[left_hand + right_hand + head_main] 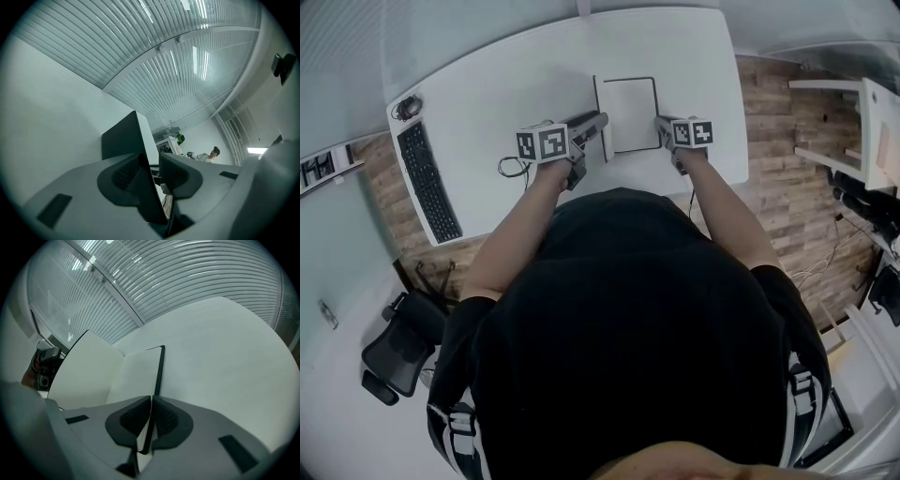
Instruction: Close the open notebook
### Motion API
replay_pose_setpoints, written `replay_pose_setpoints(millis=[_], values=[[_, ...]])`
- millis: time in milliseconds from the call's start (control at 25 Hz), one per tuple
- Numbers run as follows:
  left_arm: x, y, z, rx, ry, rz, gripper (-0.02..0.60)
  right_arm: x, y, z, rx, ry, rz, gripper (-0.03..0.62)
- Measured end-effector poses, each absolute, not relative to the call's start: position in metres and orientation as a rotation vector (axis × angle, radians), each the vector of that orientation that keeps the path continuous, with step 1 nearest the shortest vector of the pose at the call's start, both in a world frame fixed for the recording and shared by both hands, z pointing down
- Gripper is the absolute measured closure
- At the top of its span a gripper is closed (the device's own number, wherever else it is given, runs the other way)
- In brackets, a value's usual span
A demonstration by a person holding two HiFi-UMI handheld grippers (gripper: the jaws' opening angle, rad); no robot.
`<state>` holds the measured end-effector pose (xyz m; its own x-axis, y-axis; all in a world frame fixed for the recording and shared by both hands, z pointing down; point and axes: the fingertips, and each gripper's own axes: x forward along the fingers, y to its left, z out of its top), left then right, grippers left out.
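The notebook (pixel 630 112) lies on the white table (pixel 487 84), its white right-hand page facing up. Its black left cover (pixel 599 117) stands raised on edge. My left gripper (pixel 598 124) is shut on that cover; in the left gripper view the black cover (pixel 124 136) runs between the pads, with my left gripper (pixel 149 174) clamped on it. My right gripper (pixel 661 125) is at the notebook's right edge. In the right gripper view my right gripper (pixel 151 420) is shut on the right cover's black edge and a white page (pixel 133 371).
A black keyboard (pixel 429 183) lies at the table's left, with a small dark device (pixel 406 106) behind it and a cable (pixel 511 169) near my left hand. An office chair (pixel 398 347) stands lower left, white shelving (pixel 862 131) at the right. A person (pixel 213 153) sits far off.
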<state>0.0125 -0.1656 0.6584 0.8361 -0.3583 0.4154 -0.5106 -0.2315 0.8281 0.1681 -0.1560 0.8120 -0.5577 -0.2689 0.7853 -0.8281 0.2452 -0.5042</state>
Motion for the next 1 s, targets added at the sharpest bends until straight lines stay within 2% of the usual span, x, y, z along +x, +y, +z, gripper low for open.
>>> replay_pose_setpoints(millis=[640, 1000], values=[[0.099, -0.17, 0.65, 1.904, -0.42, 0.183, 0.448, 0.174, -0.155, 0.814, 0.984, -1.952, 1.294, 0.553], [0.099, -0.162, 0.664, 1.87, -0.416, 0.206, 0.448, 0.183, -0.149, 0.815, 0.994, -1.933, 1.282, 0.556]])
